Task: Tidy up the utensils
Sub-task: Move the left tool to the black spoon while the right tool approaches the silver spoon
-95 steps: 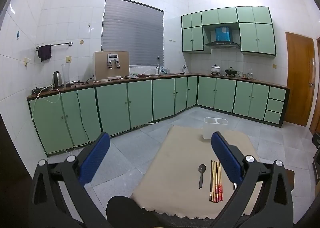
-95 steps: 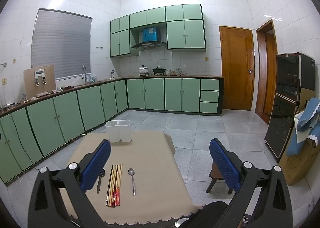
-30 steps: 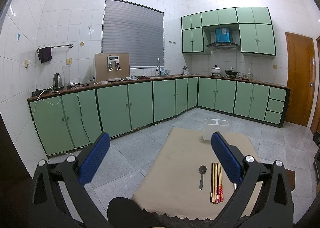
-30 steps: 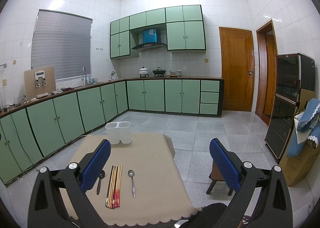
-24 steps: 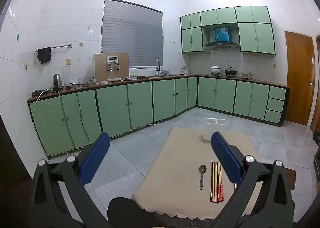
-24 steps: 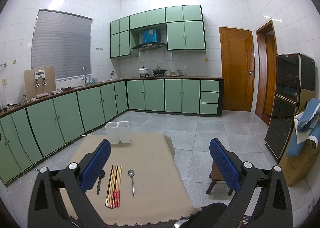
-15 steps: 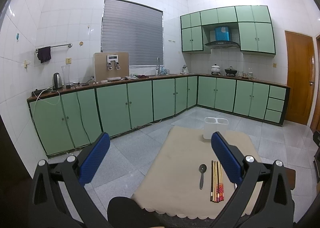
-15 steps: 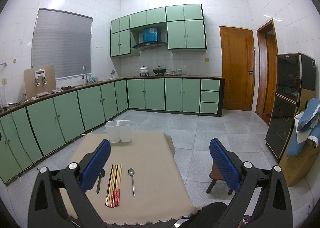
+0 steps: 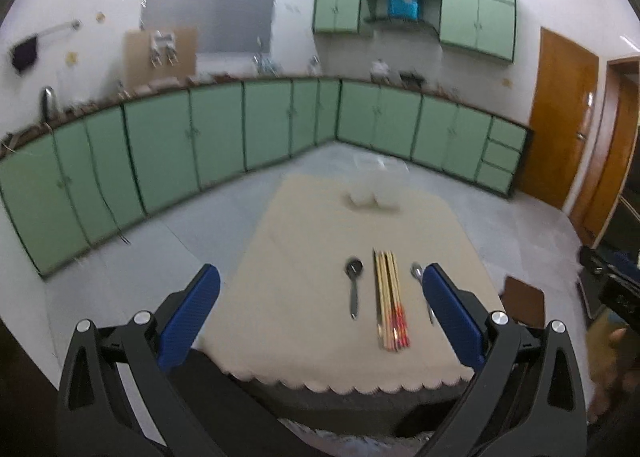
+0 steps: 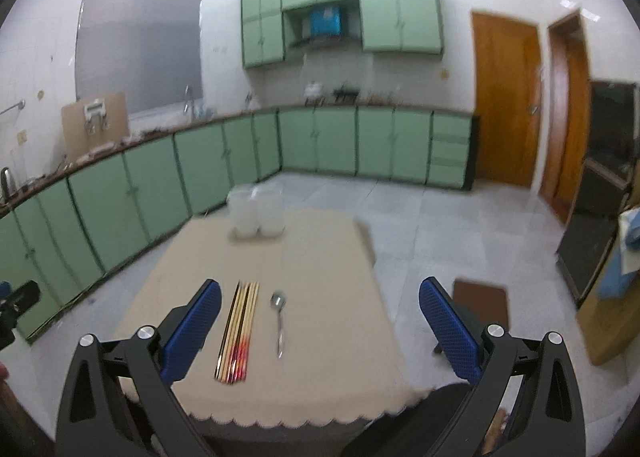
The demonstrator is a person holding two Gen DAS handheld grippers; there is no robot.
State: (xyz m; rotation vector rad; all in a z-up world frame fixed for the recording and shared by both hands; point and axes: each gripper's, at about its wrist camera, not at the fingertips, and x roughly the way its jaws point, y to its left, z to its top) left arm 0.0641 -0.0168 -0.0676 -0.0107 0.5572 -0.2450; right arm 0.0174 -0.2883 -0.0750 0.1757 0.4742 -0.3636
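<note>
Left tool point(image 9: 320, 305): held above the near edge of the beige cloth-covered surface point(image 9: 304, 249), pitched downward toward it. Its two blue-padded fingers point(image 9: 188, 315) are spread wide and grip nothing.

Right tool point(image 10: 318, 323): in a like pose above the near edge of the same surface, fingers point(image 10: 448, 331) spread wide, nothing between them.

Task items lie flat on the surface toward its near end. The bundle of wooden chopsticks with red-patterned ends point(image 9: 389, 301) runs lengthwise away from the cameras. A dark-bowled spoon with a grey handle point(image 9: 353, 285) lies just beside the bundle on its left, apart from it. A silver metal spoon point(image 10: 279, 321) lies on the bundle's right, also apart. The white two-compartment plastic utensil holder point(image 10: 256, 211) stands upright at the far end, well apart from the utensils.

View differences: the left wrist view shows the dark spoon in full, while its right finger covers most of the silver spoon. The right wrist view shows the silver spoon in full; the dark spoon is hidden behind its left finger. Both views are motion-blurred. Green cabinets point(image 9: 216, 137) line the far walls.
</note>
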